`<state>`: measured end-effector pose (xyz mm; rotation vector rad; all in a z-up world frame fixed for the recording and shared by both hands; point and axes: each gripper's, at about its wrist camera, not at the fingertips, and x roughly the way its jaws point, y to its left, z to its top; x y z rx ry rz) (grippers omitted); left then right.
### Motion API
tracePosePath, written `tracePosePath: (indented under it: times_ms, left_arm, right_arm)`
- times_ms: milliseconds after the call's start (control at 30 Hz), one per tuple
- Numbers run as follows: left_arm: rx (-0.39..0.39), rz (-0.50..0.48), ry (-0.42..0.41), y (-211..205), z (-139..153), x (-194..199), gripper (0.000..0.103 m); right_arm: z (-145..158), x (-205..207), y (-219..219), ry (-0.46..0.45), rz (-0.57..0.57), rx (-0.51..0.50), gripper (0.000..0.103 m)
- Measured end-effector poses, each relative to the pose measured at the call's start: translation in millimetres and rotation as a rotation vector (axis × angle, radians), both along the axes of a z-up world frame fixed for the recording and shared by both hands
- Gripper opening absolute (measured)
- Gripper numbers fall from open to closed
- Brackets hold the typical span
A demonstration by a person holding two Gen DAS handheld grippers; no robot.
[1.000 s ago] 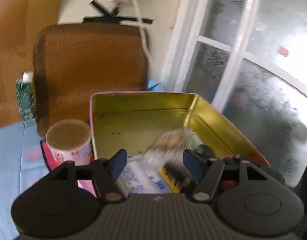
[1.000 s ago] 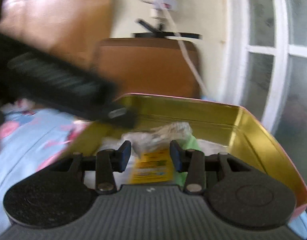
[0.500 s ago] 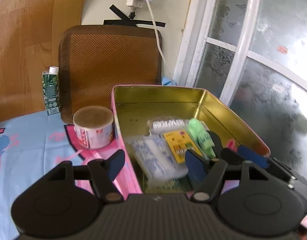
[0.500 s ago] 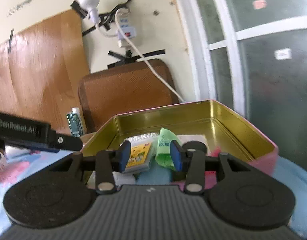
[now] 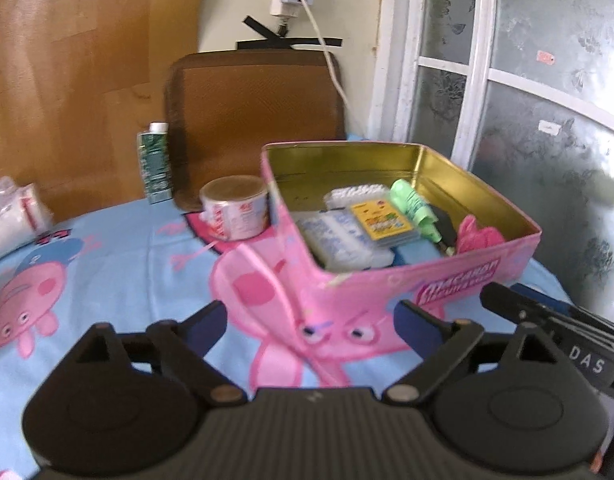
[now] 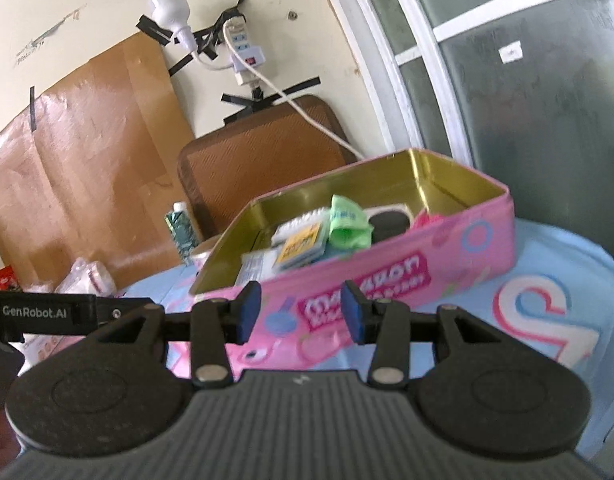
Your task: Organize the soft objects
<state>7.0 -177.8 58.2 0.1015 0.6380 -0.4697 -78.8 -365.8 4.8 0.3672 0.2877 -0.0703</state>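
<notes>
A pink tin box [image 5: 447, 276] [image 6: 459, 236] with a gold inside stands on the blue cartoon tablecloth. In it lie a white tissue pack [image 5: 339, 240], a yellow pack [image 5: 381, 220] [image 6: 301, 244], a green soft packet [image 5: 411, 206] [image 6: 347, 224], a pink soft item [image 5: 479, 234] and a dark object [image 6: 389, 222]. My left gripper [image 5: 311, 320] hovers in front of the box's near corner, its jaws opening wide with nothing between them. My right gripper [image 6: 297, 314] hangs before the box's long side, open and empty.
A round labelled tub [image 5: 235, 212] sits left of the box, a green carton [image 5: 155, 164] [image 6: 183, 232] behind it. A brown woven chair back [image 5: 255, 120] stands at the wall. A white plastic bag [image 5: 11, 216] [image 6: 87, 276] lies far left. A frosted window [image 5: 547, 120] is at right.
Both grippers have pulled back out of the box, which was right under them and now lies ahead. The left jaws have spread much wider; a packet that was between them lies in the box.
</notes>
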Motion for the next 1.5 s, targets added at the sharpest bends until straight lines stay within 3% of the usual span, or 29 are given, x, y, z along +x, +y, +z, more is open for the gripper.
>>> tracePosePath:
  times_ms: [100, 467, 867, 1033, 1500]
  left_arm:
    - [0.001, 0.03, -0.004, 12, -3, -10, 0.102]
    - [0.08, 0.091, -0.015, 34, -17, -37, 0.103]
    - [0.103, 0.106, 0.039, 42, -32, -37, 0.103]
    - [0.131, 0.131, 0.008, 41, -37, -38, 0.103]
    - [0.17, 0.09, 0.074, 30, -52, -37, 0.103]
  right_arm:
    - [-2, -6, 5, 0.015, 0.013, 0.034, 0.048]
    - [0, -17, 29, 0.022, 0.032, 0.056, 0.051]
    - [1, -17, 45, 0.031, 0.053, 0.037, 0.052]
    - [-2, -15, 45, 0.041, 0.054, 0.041, 0.052]
    - [-9, -15, 38, 0.057, 0.041, 0.071, 0.053]
